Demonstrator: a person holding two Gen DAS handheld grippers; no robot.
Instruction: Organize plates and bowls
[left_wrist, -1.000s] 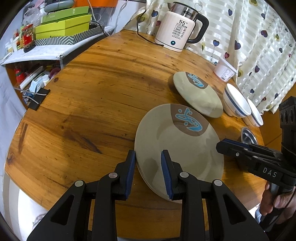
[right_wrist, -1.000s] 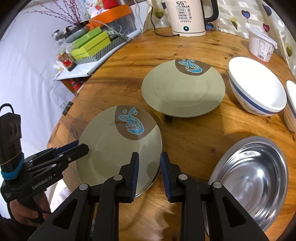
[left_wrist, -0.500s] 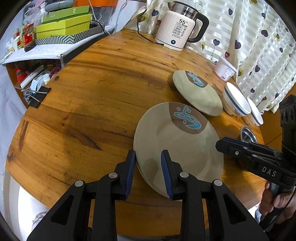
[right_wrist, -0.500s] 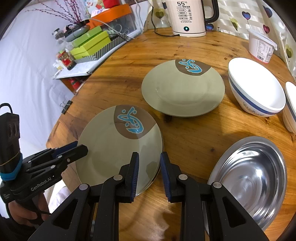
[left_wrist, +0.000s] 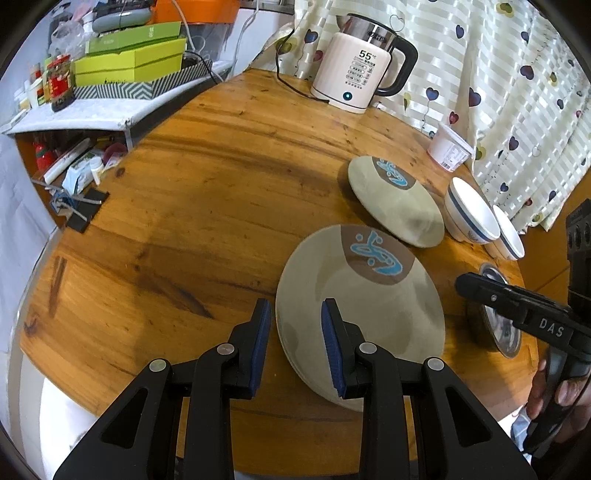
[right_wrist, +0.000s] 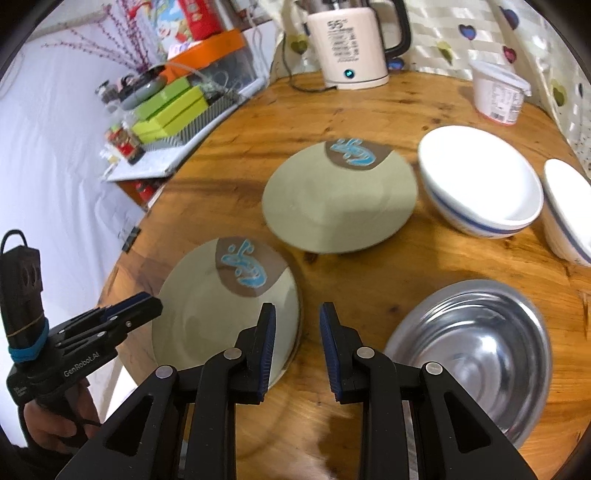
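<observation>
1. Left gripper (left_wrist: 295, 314): hovering at the near edge of the desk (left_wrist: 184, 221), pointing steeply down. Its jaws are standing narrowly apart, gripping nothing, and the near-left rim of the near plate (left_wrist: 362, 306) is showing in the gap. A hand (right_wrist: 55, 432) is holding its grip.
2. Right gripper (right_wrist: 297, 314): hanging over the same plate's right rim, with a hand (left_wrist: 554, 395) gripping its handle. Its jaws are also standing narrowly apart and empty; one pad is lying over the plate, the other over bare wood.
3. Near plate: olive, with a brown patch and blue design, lying flat close to the desk's near edge, between the two grippers.
4. Steel bowl (right_wrist: 476, 350): sitting upright by the near edge, just to the right of the near plate.
5. Far plate (right_wrist: 340, 199): same pattern, sitting toward the middle of the desk, apart from the near plate.
6. White bowl (right_wrist: 480, 188): blue-banded, standing just beside the far plate on the right edge side.
7. Second white bowl (right_wrist: 569, 214): sitting right beside the first, at the right edge.
8. White tub (right_wrist: 498, 92): standing near the far right edge.
9. Kettle (left_wrist: 362, 81): standing at the far edge, in front of the heart-print curtain (left_wrist: 517, 92).
</observation>
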